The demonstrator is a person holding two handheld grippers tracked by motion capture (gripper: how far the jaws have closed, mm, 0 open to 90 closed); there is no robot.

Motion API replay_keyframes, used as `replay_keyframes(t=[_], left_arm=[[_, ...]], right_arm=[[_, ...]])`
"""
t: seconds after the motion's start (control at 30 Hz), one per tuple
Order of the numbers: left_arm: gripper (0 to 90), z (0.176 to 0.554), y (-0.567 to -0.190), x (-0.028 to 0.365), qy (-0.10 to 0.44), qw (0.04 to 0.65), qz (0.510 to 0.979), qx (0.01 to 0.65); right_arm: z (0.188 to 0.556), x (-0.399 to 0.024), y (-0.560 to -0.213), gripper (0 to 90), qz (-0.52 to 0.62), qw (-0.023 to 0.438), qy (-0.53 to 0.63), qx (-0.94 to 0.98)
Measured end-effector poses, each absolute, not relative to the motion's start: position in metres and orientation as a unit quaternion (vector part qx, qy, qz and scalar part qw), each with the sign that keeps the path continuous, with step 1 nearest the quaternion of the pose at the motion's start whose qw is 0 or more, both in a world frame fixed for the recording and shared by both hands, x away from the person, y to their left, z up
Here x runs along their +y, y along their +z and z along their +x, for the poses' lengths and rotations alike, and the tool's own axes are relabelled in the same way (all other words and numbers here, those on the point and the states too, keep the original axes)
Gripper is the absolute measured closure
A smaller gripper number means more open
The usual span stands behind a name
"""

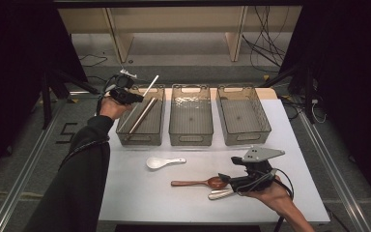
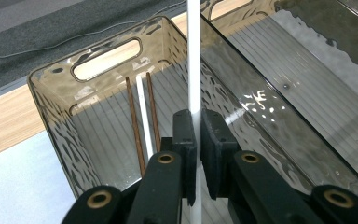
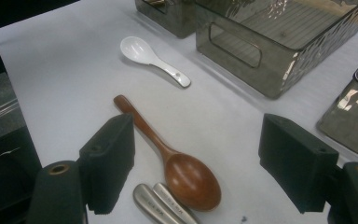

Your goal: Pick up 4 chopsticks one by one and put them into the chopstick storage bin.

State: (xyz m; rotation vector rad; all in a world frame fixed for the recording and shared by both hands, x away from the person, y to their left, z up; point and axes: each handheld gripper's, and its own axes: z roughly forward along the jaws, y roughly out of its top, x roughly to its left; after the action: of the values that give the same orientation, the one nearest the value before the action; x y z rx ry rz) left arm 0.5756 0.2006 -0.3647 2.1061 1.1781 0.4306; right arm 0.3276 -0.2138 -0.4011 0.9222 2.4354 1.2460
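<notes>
Three bins (image 1: 191,92); left holds chopsticks (image 1: 142,115).

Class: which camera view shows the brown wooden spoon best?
The right gripper view: the brown wooden spoon lies large between the open jaws, bowl and handle plain. The high view shows the spoon small beside the right gripper.

Left arm in a dark sleeve (image 1: 79,169) reaches far forward along the table's left side, hand (image 1: 110,107) raised at the far end. Left gripper (image 2: 197,122) points forward and down, jaws closed nearly together, pinching a thin white stick (image 2: 194,56) between the pads. Right hand (image 1: 269,192), forearm bare, enters from the lower right, low over the table. Right gripper (image 3: 196,156) points left, jaws spread wide apart, nothing between them.
</notes>
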Motion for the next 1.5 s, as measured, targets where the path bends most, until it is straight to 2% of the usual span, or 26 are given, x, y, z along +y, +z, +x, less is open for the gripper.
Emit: replay_keyframes(t=[0.27, 0.43, 0.53, 1.0, 1.4, 1.5], left_arm=[[82.6, 0.578, -0.374, 0.199, 0.175, 0.333, 0.802, 0.465], [65.6, 0.576, -0.376, 0.197, 0.173, 0.325, 0.801, 0.472], [58.8, 0.573, -0.372, 0.198, 0.168, 0.331, 0.797, 0.477], [32.6, 0.526, -0.342, 0.202, 0.139, 0.392, 0.783, 0.463], [25.2, 0.467, -0.344, 0.195, 0.133, 0.441, 0.778, 0.428], [23.6, 0.457, -0.350, 0.190, 0.130, 0.434, 0.790, 0.413]], right_arm=[[0.327, -0.214, -0.401, 27.9, 0.315, 0.128, 0.428, 0.837], [0.327, -0.214, -0.401, 27.9, 0.316, 0.128, 0.428, 0.837], [0.327, -0.214, -0.401, 27.8, 0.316, 0.128, 0.428, 0.837], [0.326, -0.214, -0.401, 27.8, 0.318, 0.131, 0.427, 0.836], [0.326, -0.214, -0.401, 27.8, 0.318, 0.131, 0.425, 0.837], [0.326, -0.213, -0.401, 27.8, 0.319, 0.131, 0.425, 0.837]])
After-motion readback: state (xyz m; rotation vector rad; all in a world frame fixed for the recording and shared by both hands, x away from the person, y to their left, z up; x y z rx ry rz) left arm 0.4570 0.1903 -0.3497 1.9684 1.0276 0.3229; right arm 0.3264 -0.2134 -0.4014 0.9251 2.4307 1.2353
